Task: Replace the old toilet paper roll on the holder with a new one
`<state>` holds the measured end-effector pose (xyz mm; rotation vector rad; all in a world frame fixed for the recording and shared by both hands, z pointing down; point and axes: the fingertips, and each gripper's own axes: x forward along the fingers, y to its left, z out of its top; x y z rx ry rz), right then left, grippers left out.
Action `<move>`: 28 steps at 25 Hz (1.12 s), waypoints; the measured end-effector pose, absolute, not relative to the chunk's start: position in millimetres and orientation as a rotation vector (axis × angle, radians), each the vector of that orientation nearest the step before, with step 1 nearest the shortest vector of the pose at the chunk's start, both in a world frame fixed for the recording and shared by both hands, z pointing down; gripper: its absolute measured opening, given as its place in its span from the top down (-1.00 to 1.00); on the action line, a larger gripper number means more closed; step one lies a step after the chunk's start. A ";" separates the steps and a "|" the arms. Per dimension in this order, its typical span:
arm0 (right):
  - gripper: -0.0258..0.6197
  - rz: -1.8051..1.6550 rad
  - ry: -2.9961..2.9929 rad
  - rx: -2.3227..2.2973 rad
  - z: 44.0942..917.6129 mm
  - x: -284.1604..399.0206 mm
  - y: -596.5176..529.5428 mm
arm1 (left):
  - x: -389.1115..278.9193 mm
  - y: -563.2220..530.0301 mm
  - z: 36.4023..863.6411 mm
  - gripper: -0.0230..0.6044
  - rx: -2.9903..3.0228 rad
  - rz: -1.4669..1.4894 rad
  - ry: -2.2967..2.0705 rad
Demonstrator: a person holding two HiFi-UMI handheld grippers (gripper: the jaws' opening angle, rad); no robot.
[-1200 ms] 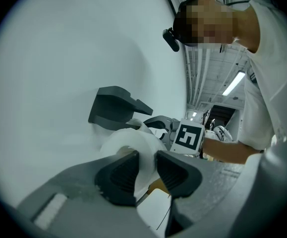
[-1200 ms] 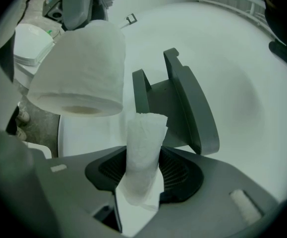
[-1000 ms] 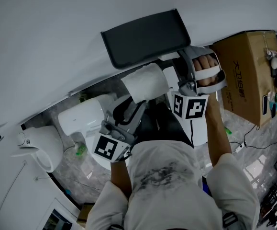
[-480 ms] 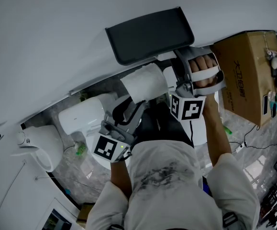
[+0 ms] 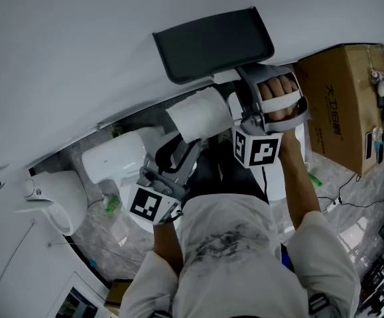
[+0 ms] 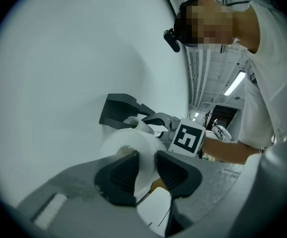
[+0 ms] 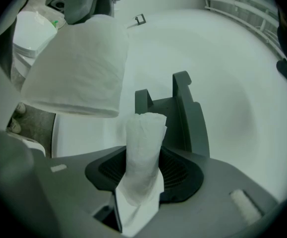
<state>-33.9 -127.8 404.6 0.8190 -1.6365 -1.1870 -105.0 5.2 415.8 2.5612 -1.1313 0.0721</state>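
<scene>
A dark wall holder (image 5: 213,42) (image 7: 185,114) (image 6: 119,109) hangs on the white wall, with no roll on it. My left gripper (image 5: 186,146) (image 6: 145,168) is shut on the wall of a full white roll (image 5: 200,114) (image 6: 133,145) (image 7: 79,63), which it holds just below the holder's left half. My right gripper (image 5: 247,79) (image 7: 145,175) is shut on the old roll (image 7: 144,150), squashed thin and upright between the jaws. It sits just under the holder's right end; in the head view the old roll is hidden.
A white toilet (image 5: 115,158) stands below left of the rolls, and another white fixture (image 5: 52,201) is further left. A cardboard box (image 5: 343,98) stands at the right against the wall, with cables (image 5: 351,201) on the floor beside it.
My right gripper with the old roll has drifted slightly left under the holder. The left gripper and the full roll have stayed put.
</scene>
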 end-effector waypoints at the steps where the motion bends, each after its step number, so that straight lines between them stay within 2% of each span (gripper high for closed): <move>1: 0.32 -1.191 -1.638 0.818 404.7 -35.6 -127.2 | -105.8 5.8 415.9 0.51 2.562 0.070 -1.134; 17: 0.28 -1.240 -1.703 0.772 401.5 -60.0 -114.6 | -115.4 15.2 409.8 0.51 2.556 0.069 -1.171; 28: 0.05 -1.202 -1.747 0.751 408.2 -60.6 -110.4 | -117.1 19.3 411.3 0.51 2.557 0.069 -1.168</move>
